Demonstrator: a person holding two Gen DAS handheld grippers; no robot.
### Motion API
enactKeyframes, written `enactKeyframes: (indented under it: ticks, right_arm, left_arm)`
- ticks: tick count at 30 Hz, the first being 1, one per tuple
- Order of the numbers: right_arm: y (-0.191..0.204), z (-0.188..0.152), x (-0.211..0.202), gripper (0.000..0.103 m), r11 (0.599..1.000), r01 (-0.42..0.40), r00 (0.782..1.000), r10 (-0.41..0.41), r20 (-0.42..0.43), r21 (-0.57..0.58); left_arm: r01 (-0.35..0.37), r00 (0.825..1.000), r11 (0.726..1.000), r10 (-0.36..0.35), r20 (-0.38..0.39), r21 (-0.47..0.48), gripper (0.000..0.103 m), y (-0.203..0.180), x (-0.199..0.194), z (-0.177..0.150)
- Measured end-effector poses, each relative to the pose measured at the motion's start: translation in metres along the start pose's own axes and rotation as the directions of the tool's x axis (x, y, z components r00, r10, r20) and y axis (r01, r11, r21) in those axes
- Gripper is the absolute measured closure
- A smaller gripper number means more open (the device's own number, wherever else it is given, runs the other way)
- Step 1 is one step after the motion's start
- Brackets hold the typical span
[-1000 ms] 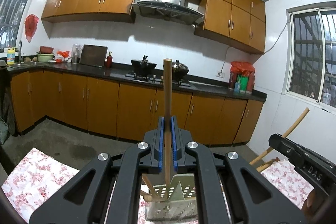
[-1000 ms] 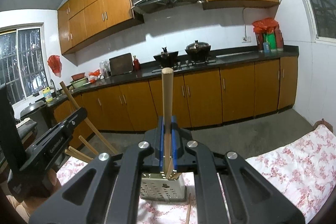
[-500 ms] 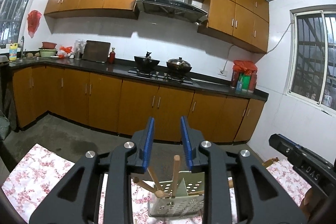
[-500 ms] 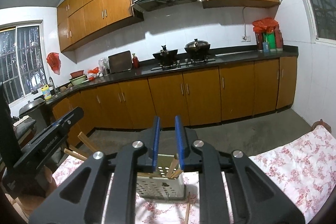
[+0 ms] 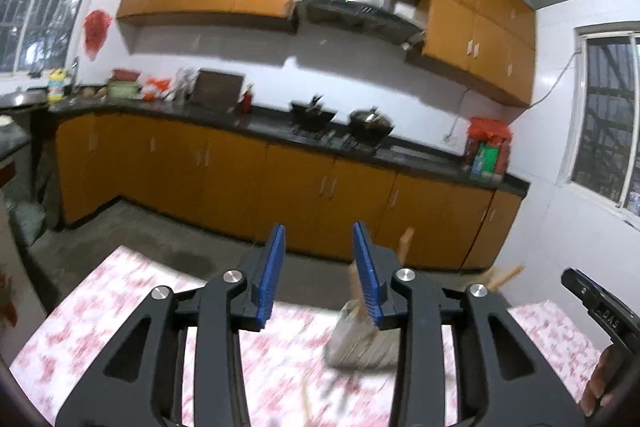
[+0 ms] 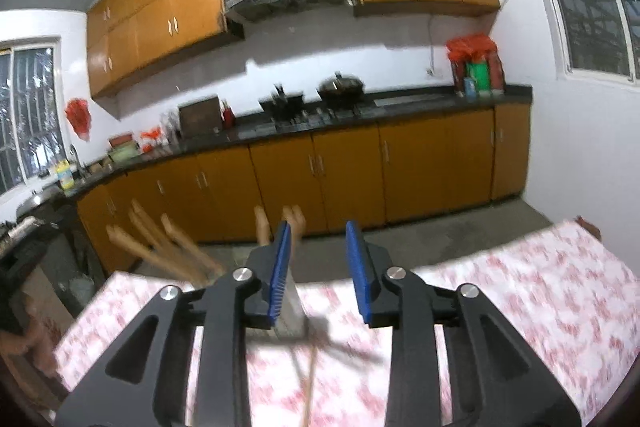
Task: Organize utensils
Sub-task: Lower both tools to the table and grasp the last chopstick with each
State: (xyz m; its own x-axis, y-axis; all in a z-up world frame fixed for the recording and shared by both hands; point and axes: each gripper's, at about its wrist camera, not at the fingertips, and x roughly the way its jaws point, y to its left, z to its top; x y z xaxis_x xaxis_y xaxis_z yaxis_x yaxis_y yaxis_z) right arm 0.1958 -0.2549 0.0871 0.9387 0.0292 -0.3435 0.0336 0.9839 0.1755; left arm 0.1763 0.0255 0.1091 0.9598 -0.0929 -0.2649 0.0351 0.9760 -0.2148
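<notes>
A perforated metal utensil holder (image 5: 362, 345) stands on the floral tablecloth (image 5: 120, 311), with several wooden utensil handles (image 6: 168, 247) sticking out of it. My left gripper (image 5: 318, 269) is open and empty, to the left of the holder. My right gripper (image 6: 318, 267) is open and empty; the holder (image 6: 294, 311) sits behind its left finger. A wooden chopstick (image 6: 310, 383) lies on the cloth in front of the holder. Both views are blurred by motion.
The right gripper's body (image 5: 600, 311) shows at the right edge of the left wrist view. Beyond the table (image 6: 540, 291) are orange kitchen cabinets (image 5: 280, 183), a dark counter with pots (image 5: 340, 119) and a range hood.
Both grippers let go of their wooden utensils, which dropped into the holder. The jaws opened wider, the left gripper swung left and the right gripper swung right of the holder.
</notes>
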Motion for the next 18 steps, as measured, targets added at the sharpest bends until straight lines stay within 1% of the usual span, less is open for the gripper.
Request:
enactKeyframes:
  ticks: [2, 4, 5, 6, 8, 10, 12, 13, 16, 18]
  right_arm:
    - [-0.005, -0.024, 0.006, 0.073, 1.000, 0.012, 0.998, -0.012, -0.067, -0.009]
    - [-0.010, -0.058, 0.019, 0.073, 1.000, 0.014, 0.984, -0.016, -0.180, -0.015]
    - [-0.010, -0.076, 0.025, 0.073, 1.000, 0.007, 0.971, -0.010, -0.239, -0.015]
    - [-0.009, -0.088, 0.028, 0.074, 1.000, -0.001, 0.960, -0.003, -0.281, -0.014]
    - [-0.004, -0.120, 0.037, 0.078, 1.000, -0.029, 0.926, 0.023, -0.376, -0.010]
    - [0.003, -0.143, 0.040, 0.080, 0.999, -0.052, 0.902, 0.044, -0.430, -0.005]
    - [0.011, -0.162, 0.042, 0.081, 0.997, -0.073, 0.878, 0.062, -0.475, -0.005]
    - [0.015, -0.170, 0.043, 0.081, 0.997, -0.080, 0.869, 0.066, -0.491, -0.008]
    - [0.022, -0.182, 0.046, 0.081, 0.997, -0.078, 0.856, 0.055, -0.514, -0.024]
    - [0.023, -0.188, 0.047, 0.081, 0.997, -0.068, 0.851, 0.043, -0.524, -0.029]
  left_arm:
    - [-0.038, 0.997, 0.999, 0.038, -0.061, 0.004, 0.066, 0.011, -0.001, -0.019]
    - [-0.069, 0.988, 0.997, 0.071, -0.136, 0.019, 0.066, 0.020, 0.002, -0.043]
    - [-0.077, 0.982, 0.997, 0.080, -0.171, 0.025, 0.066, 0.024, 0.002, -0.055]
    - [-0.083, 0.971, 0.996, 0.088, -0.220, 0.031, 0.066, 0.027, 0.006, -0.071]
    - [-0.088, 0.953, 0.995, 0.095, -0.287, 0.039, 0.066, 0.031, 0.010, -0.093]
    - [-0.084, 0.928, 0.995, 0.095, -0.361, 0.048, 0.066, 0.032, 0.015, -0.116]
    - [-0.075, 0.908, 0.996, 0.091, -0.409, 0.057, 0.066, 0.032, 0.016, -0.133]
    - [-0.064, 0.896, 0.996, 0.085, -0.436, 0.063, 0.066, 0.030, 0.017, -0.142]
    - [-0.041, 0.874, 0.996, 0.073, -0.480, 0.077, 0.066, 0.023, 0.018, -0.160]
    - [-0.028, 0.865, 0.996, 0.065, -0.498, 0.082, 0.066, 0.020, 0.016, -0.170]
